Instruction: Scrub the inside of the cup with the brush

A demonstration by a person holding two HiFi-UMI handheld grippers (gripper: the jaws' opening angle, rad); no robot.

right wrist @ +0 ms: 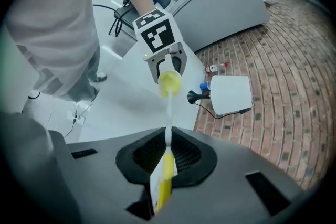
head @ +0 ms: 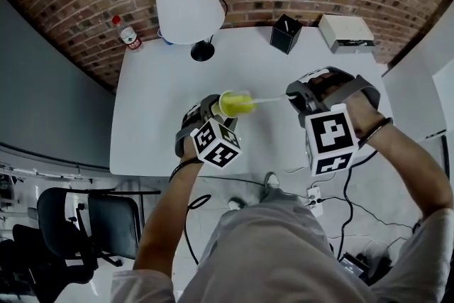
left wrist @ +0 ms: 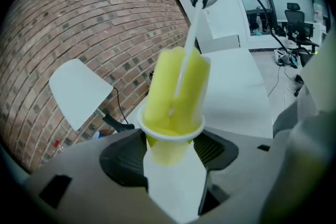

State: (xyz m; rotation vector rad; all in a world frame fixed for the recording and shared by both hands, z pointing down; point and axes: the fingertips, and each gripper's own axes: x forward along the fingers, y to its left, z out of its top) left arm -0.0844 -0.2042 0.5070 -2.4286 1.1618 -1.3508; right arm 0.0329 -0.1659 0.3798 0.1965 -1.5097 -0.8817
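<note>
The cup [head: 237, 104] sits in the left gripper's [head: 217, 112] jaws over the surface [head: 152, 124]. The brush [head: 273, 98] reaches into it from the right gripper [head: 296, 97] at its right. Behind stands a lamp [head: 186, 0], a bottle [head: 128, 33] to its left.

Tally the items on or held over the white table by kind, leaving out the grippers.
cup: 1
brush: 1
lamp: 1
bottle: 1
black box: 1
white box: 1
small blue item: 1
Total: 7

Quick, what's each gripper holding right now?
Left gripper: shut on the cup.
Right gripper: shut on the brush.
</note>
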